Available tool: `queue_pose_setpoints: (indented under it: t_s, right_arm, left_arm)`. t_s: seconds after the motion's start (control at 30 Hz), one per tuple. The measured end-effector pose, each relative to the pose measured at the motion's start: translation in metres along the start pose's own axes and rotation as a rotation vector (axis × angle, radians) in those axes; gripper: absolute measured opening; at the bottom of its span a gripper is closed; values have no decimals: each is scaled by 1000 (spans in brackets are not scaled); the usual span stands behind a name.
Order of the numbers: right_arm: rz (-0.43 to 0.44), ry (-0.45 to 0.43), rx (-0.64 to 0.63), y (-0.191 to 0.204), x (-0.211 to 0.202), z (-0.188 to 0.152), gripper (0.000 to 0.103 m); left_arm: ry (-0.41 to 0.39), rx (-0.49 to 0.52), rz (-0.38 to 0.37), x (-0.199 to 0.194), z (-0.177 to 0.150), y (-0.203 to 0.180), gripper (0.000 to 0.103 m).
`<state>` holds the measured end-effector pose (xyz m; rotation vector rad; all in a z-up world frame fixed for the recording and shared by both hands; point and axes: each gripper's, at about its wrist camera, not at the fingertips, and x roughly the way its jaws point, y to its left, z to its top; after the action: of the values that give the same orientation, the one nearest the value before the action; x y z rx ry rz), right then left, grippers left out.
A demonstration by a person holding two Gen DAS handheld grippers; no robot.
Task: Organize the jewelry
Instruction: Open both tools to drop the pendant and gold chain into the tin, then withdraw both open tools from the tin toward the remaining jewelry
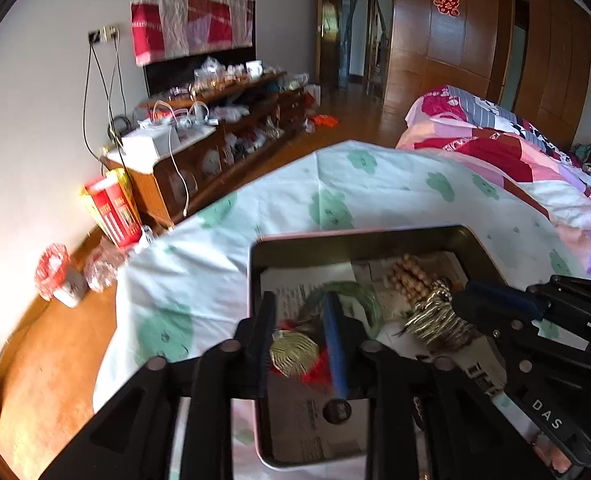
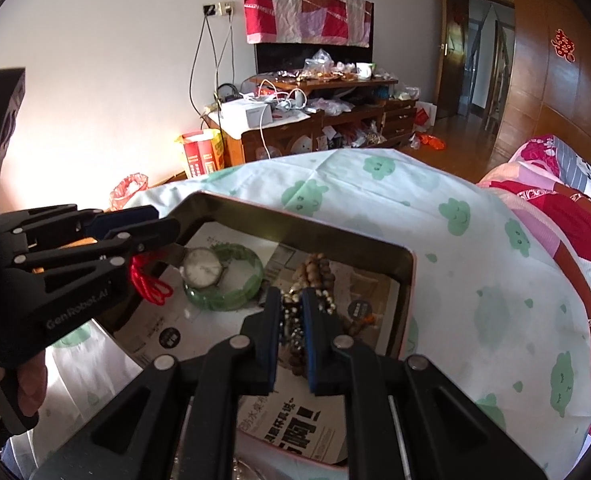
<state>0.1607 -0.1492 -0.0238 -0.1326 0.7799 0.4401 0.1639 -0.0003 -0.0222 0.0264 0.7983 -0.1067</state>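
A metal tray (image 1: 255,276) (image 2: 409,280) lined with printed paper sits on the bed. In it lie a green bangle (image 2: 235,300) (image 1: 369,300), a watch (image 2: 202,270), and wooden beads (image 1: 409,276) (image 2: 315,270). My left gripper (image 1: 299,336) holds a gold octagonal pendant (image 1: 291,354) with red cord (image 2: 151,284) between its fingers, just above the tray's left part. My right gripper (image 2: 291,316) is shut on a gold chain bundle (image 1: 439,320) (image 2: 291,312) over the tray's right part.
The tray rests on a white sheet with green clouds (image 2: 475,240). A pink patchwork quilt (image 1: 515,160) lies to the right. A cluttered wooden cabinet (image 1: 215,140) stands against the far wall, with a red box (image 1: 111,208) on the floor.
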Motion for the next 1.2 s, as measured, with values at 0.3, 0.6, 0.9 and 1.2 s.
queue_pose_setpoints:
  t_s: [0.3,0.6,0.9,1.2]
  right_arm:
    - [-30,-12,53,-14,-17,-11,40]
    - [-78,-29,74,-28,-56,-40,51]
    - [-119,-21,142,-43,-92,-90,51]
    - [-123,-11,204,-47,-112,-127,51]
  left_arm:
    - [-61,1,30,-29,-13,1,72]
    - [-35,-31,70,-56,-54,-4,72]
    - [40,-66,57,-70,-96,-16,72]
    - [78,-64,53,-75,-117,-28,72]
